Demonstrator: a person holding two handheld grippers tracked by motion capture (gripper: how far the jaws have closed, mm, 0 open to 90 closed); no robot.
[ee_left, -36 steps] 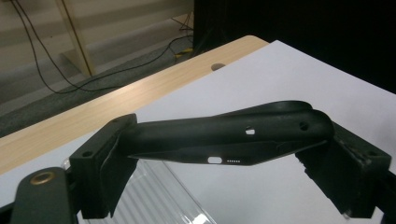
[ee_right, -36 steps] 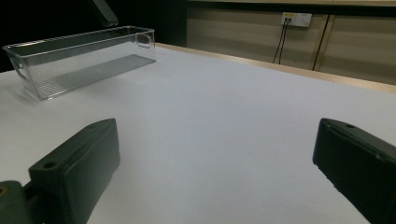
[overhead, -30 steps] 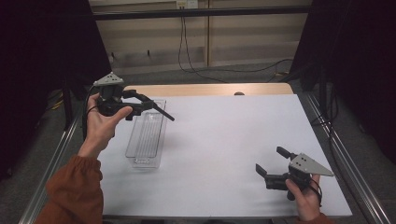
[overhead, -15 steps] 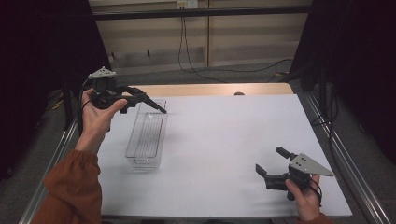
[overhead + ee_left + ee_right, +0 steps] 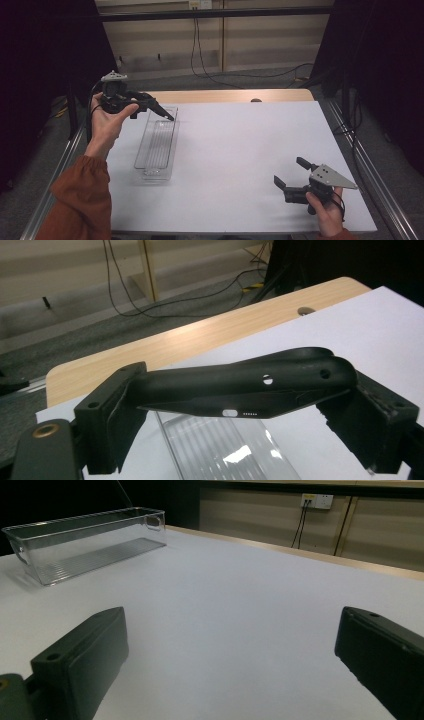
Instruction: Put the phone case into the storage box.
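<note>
Above table [image 5: 230,150], raised left hand-held gripper [image 5: 150,107]

One clear, ribbed plastic tray [image 5: 156,146] sits on the white bench [image 5: 240,165]. One long black plastic handle-shaped piece [image 5: 240,387] is in sight. Two handheld black grippers: left [image 5: 150,106] and right [image 5: 290,172].
</note>
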